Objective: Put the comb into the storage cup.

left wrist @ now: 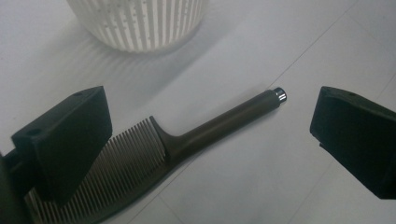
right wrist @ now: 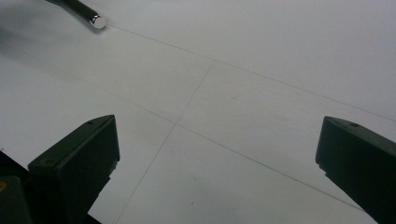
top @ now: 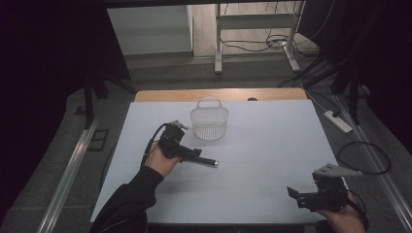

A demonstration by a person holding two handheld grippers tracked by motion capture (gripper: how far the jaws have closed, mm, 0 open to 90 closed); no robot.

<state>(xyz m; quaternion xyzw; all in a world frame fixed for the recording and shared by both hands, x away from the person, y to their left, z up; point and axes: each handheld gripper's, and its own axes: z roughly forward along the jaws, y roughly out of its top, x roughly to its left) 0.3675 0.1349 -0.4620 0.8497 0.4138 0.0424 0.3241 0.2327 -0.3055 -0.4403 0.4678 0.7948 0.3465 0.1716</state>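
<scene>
A dark comb [left wrist: 187,140] with a long handle and a shiny metal tip lies flat on the white table; its tip also shows in the right gripper view [right wrist: 96,20]. My left gripper [left wrist: 210,140] hovers over it with its jaws wide open, one on each side, and the left jaw covers part of the teeth. In the high view the left gripper [top: 197,156] sits left of centre, with the comb handle [top: 206,161] sticking out to the right. A white slatted basket [top: 209,121] stands just behind. My right gripper [top: 295,195] is open near the front right edge, over bare table.
The white table top [top: 272,141] has a wooden strip along its far edge. Beyond it are a metal frame, cables and a power strip [top: 337,121] on the floor. Dark curtains hang on both sides.
</scene>
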